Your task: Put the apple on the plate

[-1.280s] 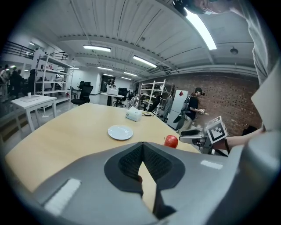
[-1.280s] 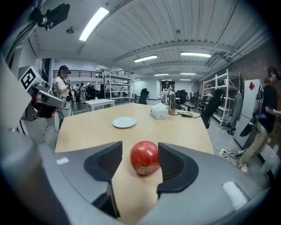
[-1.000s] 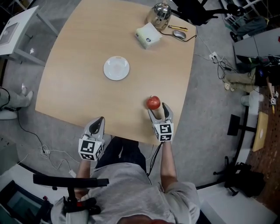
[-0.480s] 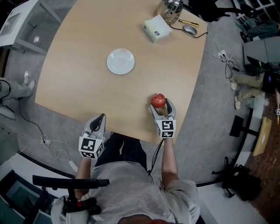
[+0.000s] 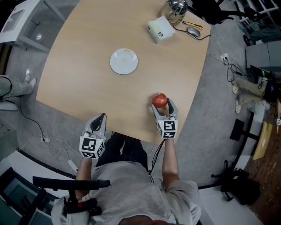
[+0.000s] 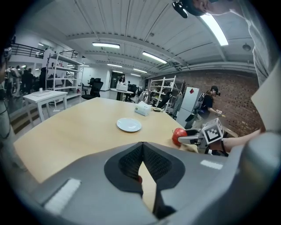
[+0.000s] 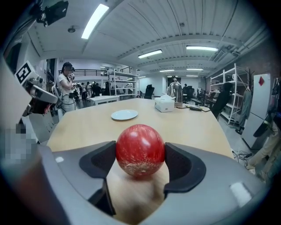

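A red apple [image 5: 160, 100] [image 7: 140, 150] rests on the wooden table [image 5: 88, 88] near its front edge. My right gripper [image 5: 162, 105] [image 7: 140, 154] stands wide open around it, with a dark pad close against each side of the apple. Farther back in the middle of the table lies the white plate [image 5: 124, 60] [image 7: 124, 115] [image 6: 129, 125], with nothing on it. Over the table's front edge on the left, my left gripper [image 5: 100, 117] [image 6: 142, 145] is shut with nothing in it. The left gripper view also shows the apple [image 6: 179, 135] at the right gripper's tips.
At the far right corner stand a white box [image 5: 161, 29], a shiny metal kettle [image 5: 176, 8] and a computer mouse [image 5: 193, 31] with its cable. A white side table [image 5: 22, 22] stands off the table's left. Cables lie on the grey floor.
The head view has shifted a little. The apple and both grippers keep the same places on the table.
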